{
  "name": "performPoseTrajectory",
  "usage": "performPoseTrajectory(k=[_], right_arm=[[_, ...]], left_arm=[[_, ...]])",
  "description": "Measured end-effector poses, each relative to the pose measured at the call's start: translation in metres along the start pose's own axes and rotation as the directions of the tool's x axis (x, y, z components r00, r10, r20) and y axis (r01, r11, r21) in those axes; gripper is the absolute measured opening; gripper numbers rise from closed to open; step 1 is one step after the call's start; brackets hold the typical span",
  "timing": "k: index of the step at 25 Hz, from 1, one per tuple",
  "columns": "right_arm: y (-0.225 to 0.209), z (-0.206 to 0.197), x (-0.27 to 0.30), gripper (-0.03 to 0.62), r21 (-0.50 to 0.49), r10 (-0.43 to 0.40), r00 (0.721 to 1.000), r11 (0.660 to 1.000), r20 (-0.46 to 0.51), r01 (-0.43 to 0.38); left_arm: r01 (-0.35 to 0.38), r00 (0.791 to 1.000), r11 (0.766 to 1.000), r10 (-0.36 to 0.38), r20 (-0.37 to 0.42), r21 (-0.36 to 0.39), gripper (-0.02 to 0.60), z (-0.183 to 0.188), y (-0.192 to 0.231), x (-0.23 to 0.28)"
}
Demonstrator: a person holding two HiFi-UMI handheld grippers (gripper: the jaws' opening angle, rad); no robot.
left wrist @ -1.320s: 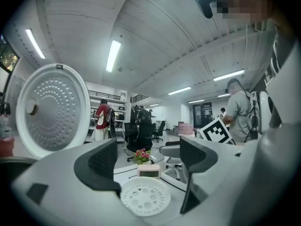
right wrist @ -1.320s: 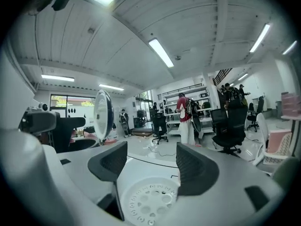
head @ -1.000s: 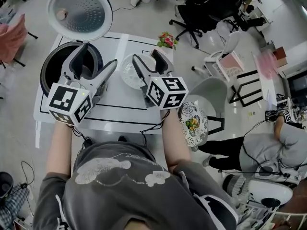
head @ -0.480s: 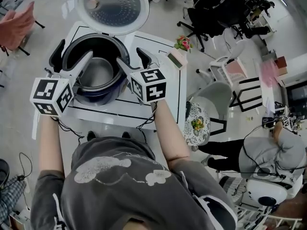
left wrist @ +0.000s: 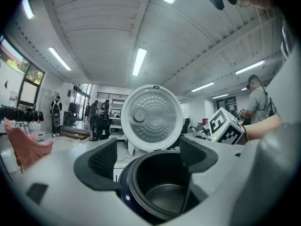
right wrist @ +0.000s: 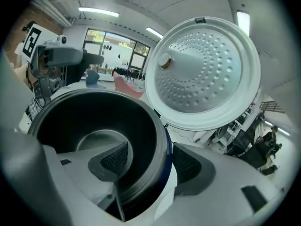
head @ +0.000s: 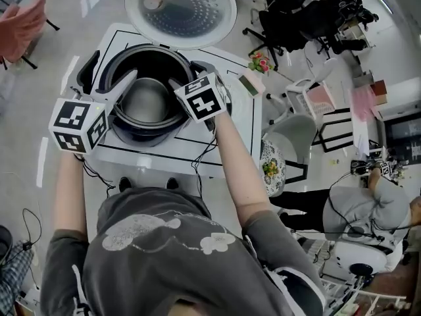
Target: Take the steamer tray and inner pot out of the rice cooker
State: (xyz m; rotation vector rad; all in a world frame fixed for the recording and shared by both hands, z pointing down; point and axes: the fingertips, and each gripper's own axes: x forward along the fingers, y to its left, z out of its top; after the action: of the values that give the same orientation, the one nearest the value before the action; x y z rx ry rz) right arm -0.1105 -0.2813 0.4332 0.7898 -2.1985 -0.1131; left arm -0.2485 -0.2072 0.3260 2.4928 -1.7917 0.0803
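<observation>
Though dark, smooth round inner pot (head: pixel 148 101)

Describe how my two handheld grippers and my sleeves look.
Both the left gripper and right gripper have light grey plastic bodies with dark ribbed pads. Each carries a white cube with black square markers and trails thin black cables. The grey T-shirt has short sleeves.
</observation>
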Motion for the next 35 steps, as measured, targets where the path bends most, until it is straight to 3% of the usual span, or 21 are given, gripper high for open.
performPoseTrajectory(k=[10,12,14,22,29,35], right_arm=[[-0.008,-0.016,0.017,0.301,-0.101,-0.089,0.971,0.993,-0.223,0.068],[-0.013,-0.02,0.02,0.225,-0.102,-0.118,0.96,0.99,-0.254,0.095],[-0.016,-0.02,0.024,0.209,-0.099,-0.13,0.954,0.989,-0.27,0.107],[-0.02,-0.018,0.019,0.183,-0.071,-0.136,0.96,0.99,-0.246,0.122],[-0.016,-0.004,0.012,0.163,-0.133,-0.173,0.961,0.98,-0.218,0.146],[-0.014,0.012,0.009,0.132,-0.099,-0.154,0.971,0.985,-0.181,0.138]], left_arm=[[0.019,1.0,0.999,-0.019,0.012,-0.029,0.411,-0.004,0.015,0.005],[0.021,1.0,0.999,-0.021,0.009,-0.029,0.411,-0.006,0.017,0.005],[0.023,1.0,0.999,-0.022,0.006,-0.03,0.411,-0.008,0.019,0.006],[0.023,1.0,0.999,-0.024,-0.009,-0.029,0.411,-0.012,0.02,0.008],[0.017,0.999,1.0,-0.018,-0.035,-0.01,0.411,-0.015,0.03,0.01],[0.066,0.991,0.997,-0.061,-0.117,0.043,0.411,-0.027,0.034,0.023]])
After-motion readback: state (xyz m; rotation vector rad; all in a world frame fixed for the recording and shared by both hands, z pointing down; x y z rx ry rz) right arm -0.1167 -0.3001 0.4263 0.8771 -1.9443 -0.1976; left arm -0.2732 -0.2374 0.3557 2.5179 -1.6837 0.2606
